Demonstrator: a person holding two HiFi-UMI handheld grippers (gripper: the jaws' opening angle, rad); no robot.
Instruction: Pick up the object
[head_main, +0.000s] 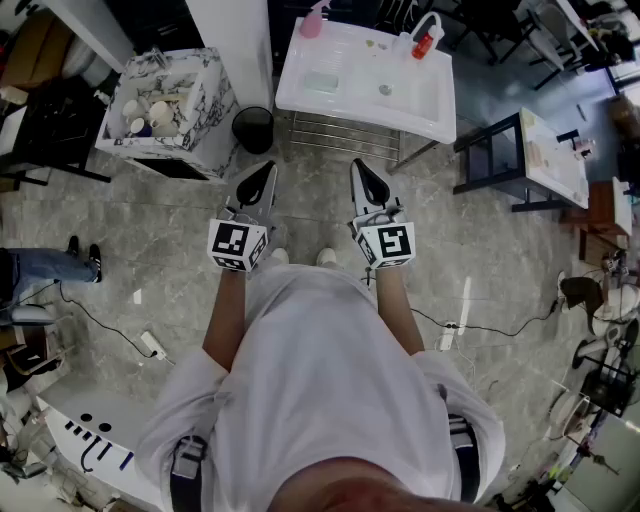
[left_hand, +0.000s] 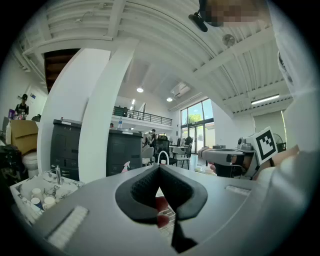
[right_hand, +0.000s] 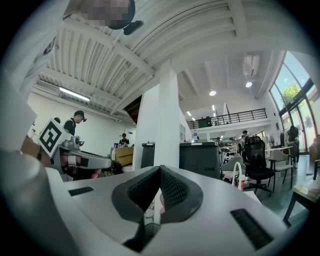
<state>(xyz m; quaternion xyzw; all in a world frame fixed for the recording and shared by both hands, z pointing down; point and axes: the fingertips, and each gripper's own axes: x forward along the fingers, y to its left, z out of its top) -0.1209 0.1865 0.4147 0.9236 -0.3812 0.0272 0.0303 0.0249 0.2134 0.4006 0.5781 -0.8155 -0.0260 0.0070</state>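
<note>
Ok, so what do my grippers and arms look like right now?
The left gripper and right gripper are light grey, tapering to a point, with black textured pads. Each carries a white cube of black square markers: left cube, right cube. You wear a white short-sleeved shirt. No cables show on them.

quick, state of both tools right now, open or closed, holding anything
Left tool: closed, tips together, holding nothing.
Right tool: closed, tips together, holding nothing.

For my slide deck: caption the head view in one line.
Person stands with left tool and right tool shut, empty, facing a white sink.
</note>
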